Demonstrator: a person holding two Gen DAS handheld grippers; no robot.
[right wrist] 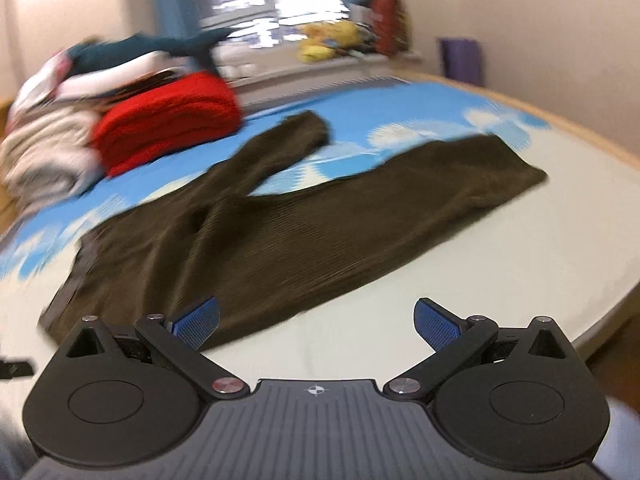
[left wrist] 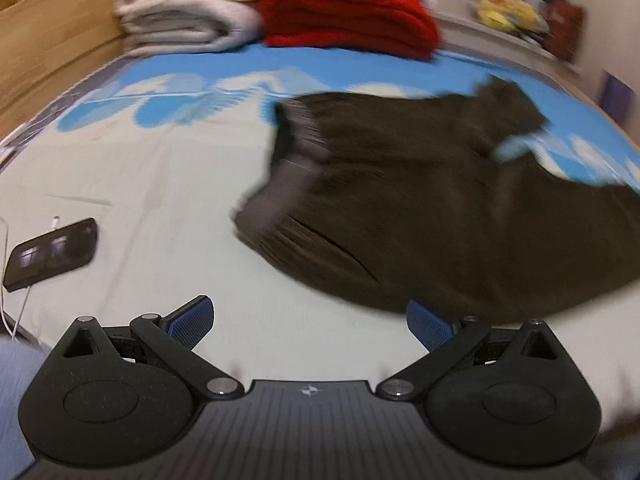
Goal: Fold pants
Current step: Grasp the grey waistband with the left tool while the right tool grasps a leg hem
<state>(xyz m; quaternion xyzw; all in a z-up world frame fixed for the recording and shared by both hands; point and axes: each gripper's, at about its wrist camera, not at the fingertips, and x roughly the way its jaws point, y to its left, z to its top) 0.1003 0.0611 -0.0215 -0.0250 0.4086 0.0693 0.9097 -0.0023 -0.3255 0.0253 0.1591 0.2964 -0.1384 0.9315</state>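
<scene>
While both grippers, left [left wrist: 308, 322] and right [right wrist: 316, 322], hang spread and empty, the limp pants [right wrist: 260, 236] look best pinched at waistband and hem.

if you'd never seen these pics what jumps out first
The dark brown pants spread flat across the middle of the bed, legs splayed apart. Behind them, a bright red folded blanket sits beside a pale one. Both grippers, left and right, hover open.

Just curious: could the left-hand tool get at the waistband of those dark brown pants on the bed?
Probably yes. The left tool is open and empty, and only bare bed sheet lies between it and the dark brown pants' waistband.
</scene>
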